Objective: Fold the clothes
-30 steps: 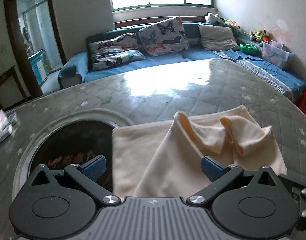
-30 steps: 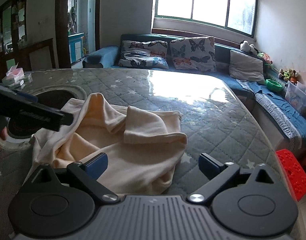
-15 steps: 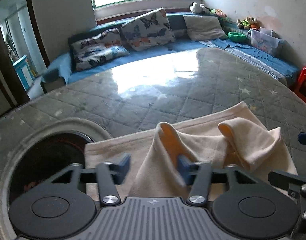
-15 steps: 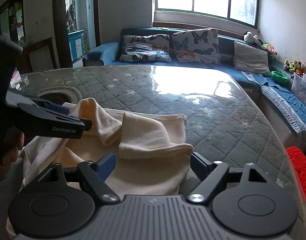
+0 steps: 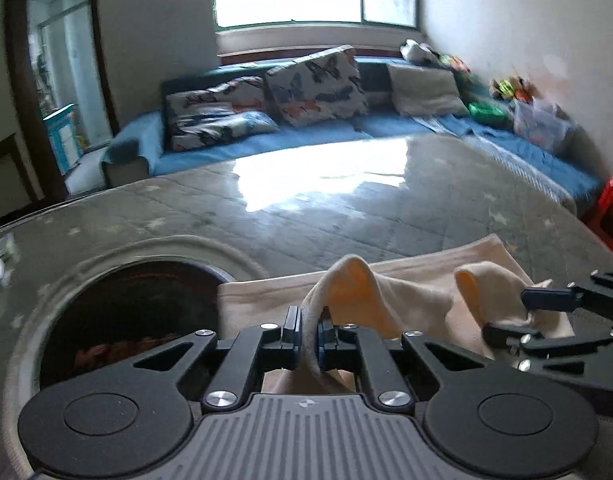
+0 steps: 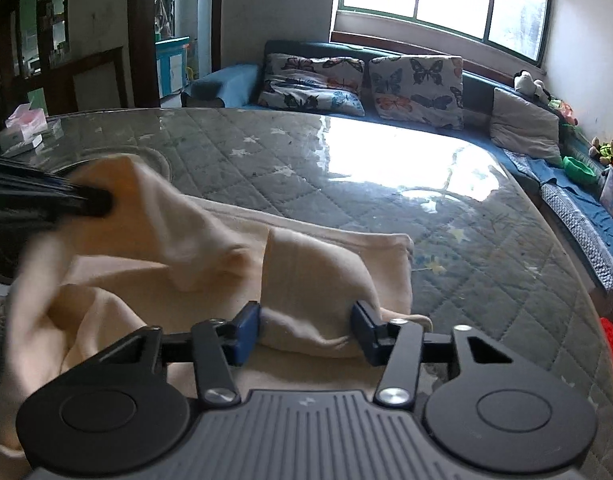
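Note:
A cream-coloured garment [image 5: 410,296] lies rumpled on the quilted grey table [image 5: 306,208]. My left gripper [image 5: 308,334] is shut on a raised fold of the garment and holds it above the table. In the right wrist view the same garment [image 6: 210,248] spreads from left to centre, and the left gripper [image 6: 86,200] shows at the left edge pinching the fold. My right gripper [image 6: 308,330] is partly closed, with a fold of the garment between its blue pads [image 6: 246,332], which stand apart. It also shows in the left wrist view [image 5: 518,316] at the right.
A round dark opening [image 5: 134,316] with a pale rim is set in the table at the left. Small boxes [image 6: 24,128] sit at the far left edge. A blue sofa [image 6: 386,88] with butterfly cushions runs behind the table. A red stool [image 5: 610,208] stands at the right.
My left gripper has shut on a fold of the garment and lifted it. My right gripper has moved onto another fold and narrowed around it.

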The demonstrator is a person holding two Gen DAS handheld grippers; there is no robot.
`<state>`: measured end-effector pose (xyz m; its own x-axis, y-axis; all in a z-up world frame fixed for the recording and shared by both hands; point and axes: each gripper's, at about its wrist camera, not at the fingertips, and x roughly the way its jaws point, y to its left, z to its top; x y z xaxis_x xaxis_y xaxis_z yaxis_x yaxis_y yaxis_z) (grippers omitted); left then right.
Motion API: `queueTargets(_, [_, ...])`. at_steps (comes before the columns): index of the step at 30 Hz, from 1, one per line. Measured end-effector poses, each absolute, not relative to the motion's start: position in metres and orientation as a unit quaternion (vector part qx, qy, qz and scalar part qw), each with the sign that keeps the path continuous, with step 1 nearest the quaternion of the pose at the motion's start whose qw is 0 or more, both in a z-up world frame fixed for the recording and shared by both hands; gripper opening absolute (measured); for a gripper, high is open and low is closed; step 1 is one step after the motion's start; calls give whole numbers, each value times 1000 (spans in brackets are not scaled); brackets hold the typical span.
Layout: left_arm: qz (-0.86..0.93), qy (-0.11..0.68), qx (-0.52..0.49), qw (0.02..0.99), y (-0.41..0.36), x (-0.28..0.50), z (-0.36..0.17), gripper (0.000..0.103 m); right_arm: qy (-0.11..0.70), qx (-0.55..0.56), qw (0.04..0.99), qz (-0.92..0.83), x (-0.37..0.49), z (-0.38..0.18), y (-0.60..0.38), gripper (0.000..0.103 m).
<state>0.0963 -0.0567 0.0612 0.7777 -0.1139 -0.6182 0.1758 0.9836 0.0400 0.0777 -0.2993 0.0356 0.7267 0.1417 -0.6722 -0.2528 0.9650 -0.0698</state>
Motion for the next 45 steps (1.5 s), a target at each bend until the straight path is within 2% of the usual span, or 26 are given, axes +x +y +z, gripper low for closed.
queueTargets(2, [-67,317,38,945,-44,86,67,9,349,-78,928,106,76,38,-301,30])
queueTargets(4, [-51,312,26,948,-26,71,73,9,341,-73,931,106,70,42,-305,11])
queueTargets(6, [-37,309,15,950,-9,57,77,8,331,-71,936,100,64,49,-310,4])
queueTargets(14, [21,323,-23,946,49,5,70,8,273,-62,959,39,20,83,-358,0])
queueTargets(18, [30,345,-31,938,63,-10,55,9,270,-47,962,9,0,92,-385,0])
queueTargets(20, [31,357,-39,933,68,-12,48,10,283,-38,958,16,-7,92,-392,1])
queueTargets(21, [32,362,-42,931,70,-13,45,14,286,-38,957,21,-8,91,-391,5])
queueTargets(23, [39,367,-39,929,71,-17,41,19,292,-49,954,40,-7,88,-381,7])
queueTargets(24, [42,365,-34,930,70,-18,41,27,295,-50,953,52,-4,85,-374,12])
queueTargets(25, [45,363,-28,930,69,-19,42,40,297,-50,951,63,-2,83,-367,17])
queueTargets(27, [56,355,-15,933,68,-22,45,52,302,-57,948,83,9,78,-350,25])
queueTargets(28, [57,351,-11,935,68,-22,47,55,305,-61,946,93,14,76,-342,33])
queueTargets(30, [55,346,-12,936,70,-22,49,59,311,-71,941,110,25,70,-326,39])
queueTargets(33, [44,341,-9,939,69,-17,53,61,326,-89,933,124,40,57,-308,43])
queueTargets(35, [34,340,-4,940,67,-12,53,64,335,-103,927,133,49,48,-298,49])
queueTargets(38, [24,350,4,937,62,-2,47,64,343,-118,922,133,59,38,-290,48])
queueTargets(41, [15,365,1,931,61,10,38,57,348,-105,922,134,66,32,-294,32])
queueTargets(43, [9,375,-5,927,61,16,34,35,346,-94,924,135,66,34,-300,9])
queueTargets(45, [2,382,-12,924,62,20,30,21,332,-96,930,123,62,43,-307,8])
